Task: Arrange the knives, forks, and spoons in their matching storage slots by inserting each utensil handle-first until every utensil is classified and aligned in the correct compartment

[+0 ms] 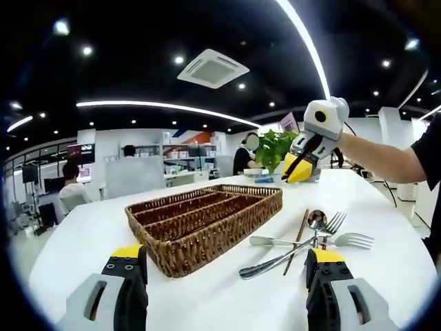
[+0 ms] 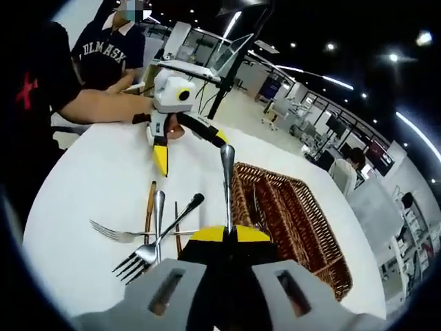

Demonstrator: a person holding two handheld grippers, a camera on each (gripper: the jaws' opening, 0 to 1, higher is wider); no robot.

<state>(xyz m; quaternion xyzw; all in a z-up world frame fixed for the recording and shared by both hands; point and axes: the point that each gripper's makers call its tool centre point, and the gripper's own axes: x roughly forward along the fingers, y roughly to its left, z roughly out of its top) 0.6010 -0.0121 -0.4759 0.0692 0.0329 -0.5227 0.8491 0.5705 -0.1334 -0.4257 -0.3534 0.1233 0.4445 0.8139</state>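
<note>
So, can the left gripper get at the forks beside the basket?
Probably yes: the left gripper is open, the forks lie uncovered just ahead of it, and the right gripper hangs well beyond them.

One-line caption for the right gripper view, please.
Right gripper shut on a metal utensil beside the wicker tray; loose cutlery lies on the white table.

Left claw [image 1: 224,272] low, jaws spread wide apart, right claw [image 2: 229,234] raised high on an outstretched bare forearm [image 1: 375,157], yellow-tipped jaws pinched together on a utensil handle
</note>
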